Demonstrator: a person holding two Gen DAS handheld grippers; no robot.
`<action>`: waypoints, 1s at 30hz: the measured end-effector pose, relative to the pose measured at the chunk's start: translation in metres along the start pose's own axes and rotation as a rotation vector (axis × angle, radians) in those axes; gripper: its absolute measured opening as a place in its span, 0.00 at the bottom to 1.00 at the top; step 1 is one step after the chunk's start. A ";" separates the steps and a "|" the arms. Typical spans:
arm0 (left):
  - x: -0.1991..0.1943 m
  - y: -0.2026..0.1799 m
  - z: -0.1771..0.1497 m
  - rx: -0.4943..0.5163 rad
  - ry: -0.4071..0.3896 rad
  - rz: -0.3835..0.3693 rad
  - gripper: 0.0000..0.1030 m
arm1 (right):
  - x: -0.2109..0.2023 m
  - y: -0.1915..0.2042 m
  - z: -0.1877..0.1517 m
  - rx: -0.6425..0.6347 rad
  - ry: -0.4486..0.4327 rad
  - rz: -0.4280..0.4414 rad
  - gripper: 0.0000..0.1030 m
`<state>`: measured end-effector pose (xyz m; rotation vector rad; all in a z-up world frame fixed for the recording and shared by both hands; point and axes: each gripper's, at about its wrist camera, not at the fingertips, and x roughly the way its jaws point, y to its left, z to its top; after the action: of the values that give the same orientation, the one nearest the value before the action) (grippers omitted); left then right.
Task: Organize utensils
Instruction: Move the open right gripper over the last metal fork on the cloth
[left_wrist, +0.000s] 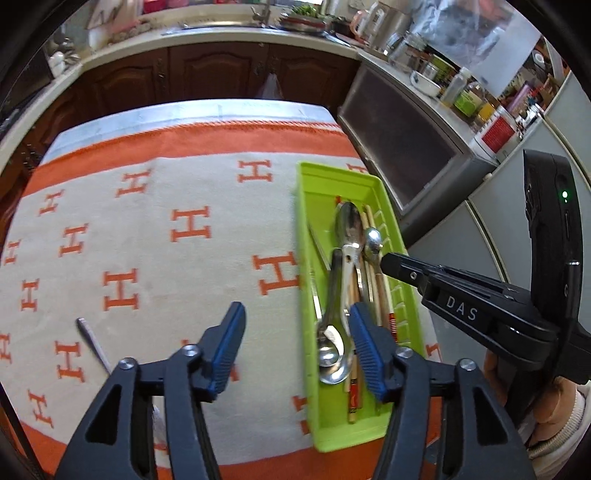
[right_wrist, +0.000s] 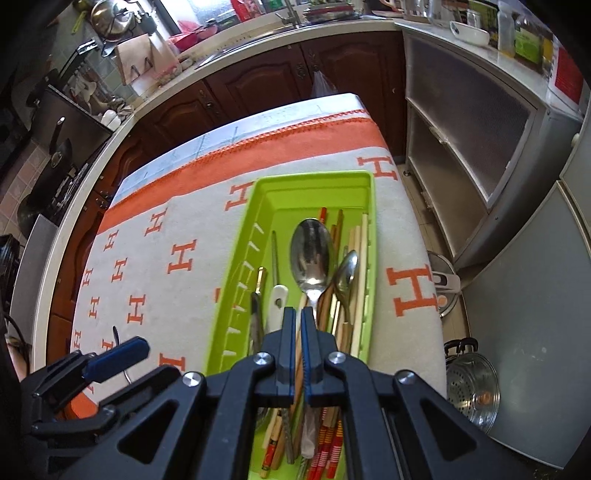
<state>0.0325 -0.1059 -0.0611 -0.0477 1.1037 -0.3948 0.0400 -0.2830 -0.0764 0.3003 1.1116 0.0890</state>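
Note:
A lime-green tray (left_wrist: 332, 171) (right_wrist: 314, 175) lies on the right side of the H-patterned cloth (left_wrist: 155, 229). In it are a large steel spoon (right_wrist: 312, 254) (left_wrist: 349, 225), a small spoon (right_wrist: 347, 273) (left_wrist: 372, 240), a white-handled piece (right_wrist: 277, 306) and several chopsticks. My left gripper (left_wrist: 299, 332) (right_wrist: 110, 384) hangs open over the tray's left edge, with nothing between its blue pads. My right gripper (right_wrist: 299, 328) (left_wrist: 384, 262) is shut above the tray's contents; a wooden chopstick shows through the slit, and whether it is held is unclear. A thin metal utensil (left_wrist: 92, 343) (right_wrist: 116, 334) lies loose on the cloth at the left.
Dark wooden cabinets and a cluttered counter (left_wrist: 221, 37) run behind the table. A grey cabinet (right_wrist: 480, 155) stands close on the right. A rice cooker (right_wrist: 443, 280) and a steel steamer pot (right_wrist: 469, 384) sit on the floor. A person's hand (left_wrist: 554, 406) holds the right gripper.

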 end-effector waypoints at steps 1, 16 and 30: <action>-0.008 0.005 -0.002 -0.012 -0.023 0.020 0.62 | -0.001 0.004 -0.001 -0.007 0.003 0.008 0.03; -0.087 0.078 -0.035 -0.197 -0.193 0.272 0.77 | -0.001 0.099 -0.023 -0.212 0.073 0.199 0.03; -0.107 0.134 -0.075 -0.359 -0.247 0.416 0.85 | 0.017 0.161 -0.042 -0.362 0.152 0.294 0.03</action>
<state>-0.0364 0.0662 -0.0342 -0.1752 0.8992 0.1817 0.0233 -0.1173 -0.0629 0.1304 1.1707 0.5755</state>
